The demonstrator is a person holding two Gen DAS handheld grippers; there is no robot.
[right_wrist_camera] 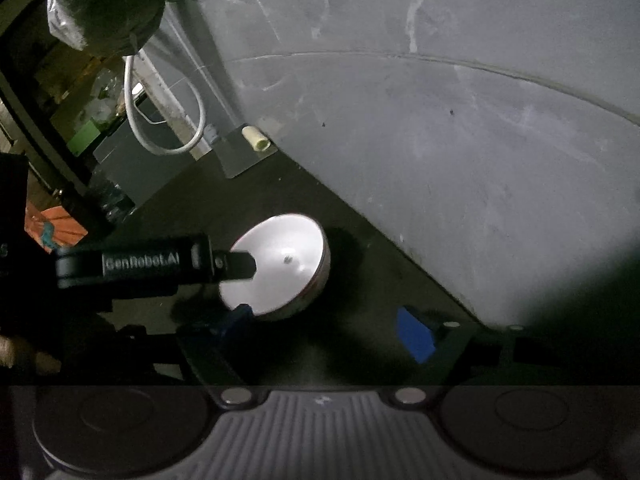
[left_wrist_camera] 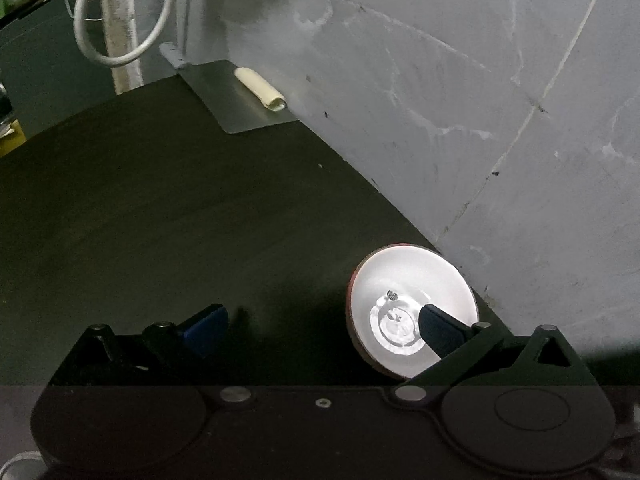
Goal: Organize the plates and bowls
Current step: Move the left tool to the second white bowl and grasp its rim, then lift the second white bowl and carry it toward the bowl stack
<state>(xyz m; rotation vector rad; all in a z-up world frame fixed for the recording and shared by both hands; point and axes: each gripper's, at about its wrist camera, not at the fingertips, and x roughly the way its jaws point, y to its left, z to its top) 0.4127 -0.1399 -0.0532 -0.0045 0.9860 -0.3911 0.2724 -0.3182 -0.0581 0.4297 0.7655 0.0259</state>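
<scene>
Setting: I see a dark table [left_wrist_camera: 168, 216] running up against a scuffed grey wall [left_wrist_camera: 460, 100].
Bowl: a small bowl [left_wrist_camera: 412, 312] with a white inside and a reddish outer rim sits on the table, close to the wall's base.
Left gripper: my left gripper [left_wrist_camera: 324, 326] has its jaws spread wide; the right-hand blue finger [left_wrist_camera: 436, 332] hangs over the bowl's inside, the other stays outside it, over bare table. I cannot tell whether it touches the bowl.
Right gripper: my right gripper [right_wrist_camera: 326, 330] is open with nothing between its blue pads [right_wrist_camera: 416, 334]; the bowl lies just ahead of its left finger.
Background: a white cable loop [left_wrist_camera: 120, 16] hangs at the back, and a cream tube [left_wrist_camera: 262, 90] lies on a metal plate [left_wrist_camera: 236, 96] by the wall.
</scene>
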